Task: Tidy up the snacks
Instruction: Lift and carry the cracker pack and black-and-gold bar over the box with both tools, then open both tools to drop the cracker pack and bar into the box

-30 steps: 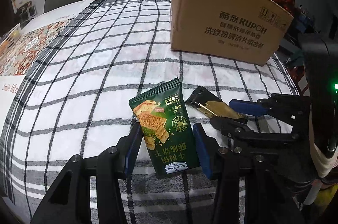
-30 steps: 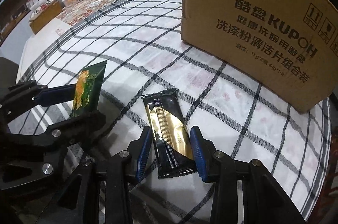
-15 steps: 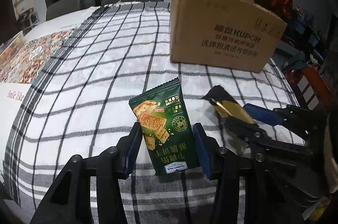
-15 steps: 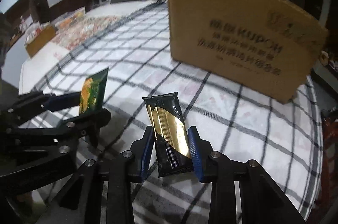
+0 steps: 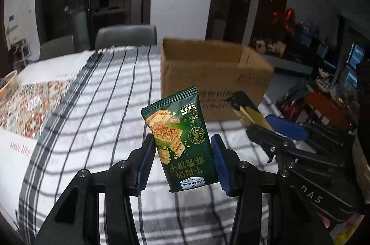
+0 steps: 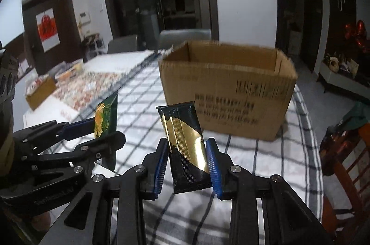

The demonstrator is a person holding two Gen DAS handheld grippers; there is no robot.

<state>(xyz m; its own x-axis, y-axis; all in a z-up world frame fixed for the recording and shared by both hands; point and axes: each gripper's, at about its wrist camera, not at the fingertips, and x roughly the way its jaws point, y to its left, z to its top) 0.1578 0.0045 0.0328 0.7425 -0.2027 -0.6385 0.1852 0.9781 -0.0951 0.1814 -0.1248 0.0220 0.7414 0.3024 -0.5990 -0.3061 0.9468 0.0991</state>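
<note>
Left gripper [image 5: 182,160]: clamps green foil cracker packet [image 5: 179,138].
Right gripper [image 6: 186,165]: clamps black-and-gold foil snack bar [image 6: 185,145].
Open brown cardboard box [image 6: 227,92]: ahead, on checked tablecloth [image 6: 266,152].

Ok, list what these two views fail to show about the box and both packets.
- Cardboard box floor and contents: both views, hidden by its own front wall.
- Box print: both views, smeared by motion blur.
- Black-and-gold packet in the left wrist view: mostly hidden by the right tool.
- Green cracker packet in the right wrist view: seen edge-on, lower part behind the left tool.
- Both packets' back faces: turned away.
</note>
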